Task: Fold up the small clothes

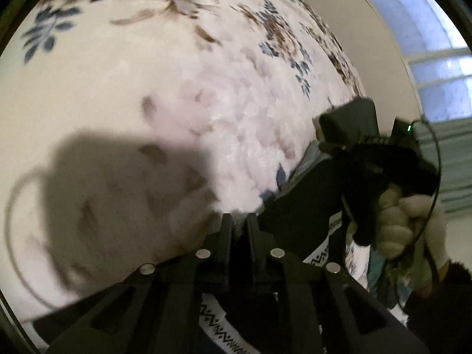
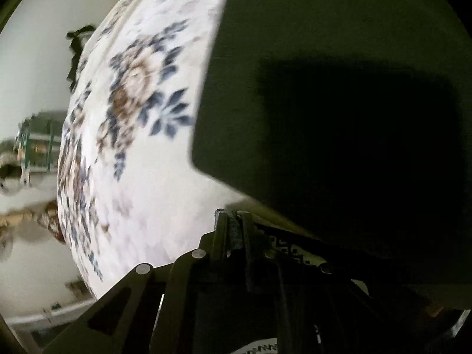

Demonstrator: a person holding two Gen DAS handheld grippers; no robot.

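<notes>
A dark green garment (image 2: 324, 88) lies spread on a white floral sheet (image 2: 141, 191) and fills the right half of the right wrist view. My right gripper (image 2: 233, 215) sits at the garment's near corner, shut, with a strip of its cloth pinched between the fingers. In the left wrist view the same garment (image 1: 303, 206) shows as a dark fold running right from my left gripper (image 1: 239, 218). That gripper's jaws stand almost together on the garment's edge. A pale gloved hand (image 1: 395, 224) holds the other tool at the right.
The floral sheet (image 1: 118, 73) stretches away up and to the left, shadowed at the lower left. A white band with black zigzag trim (image 1: 218, 327) lies under the left gripper. A window (image 1: 427, 59) and wall stand beyond the bed. Shelving (image 2: 38, 141) is off the bed's left side.
</notes>
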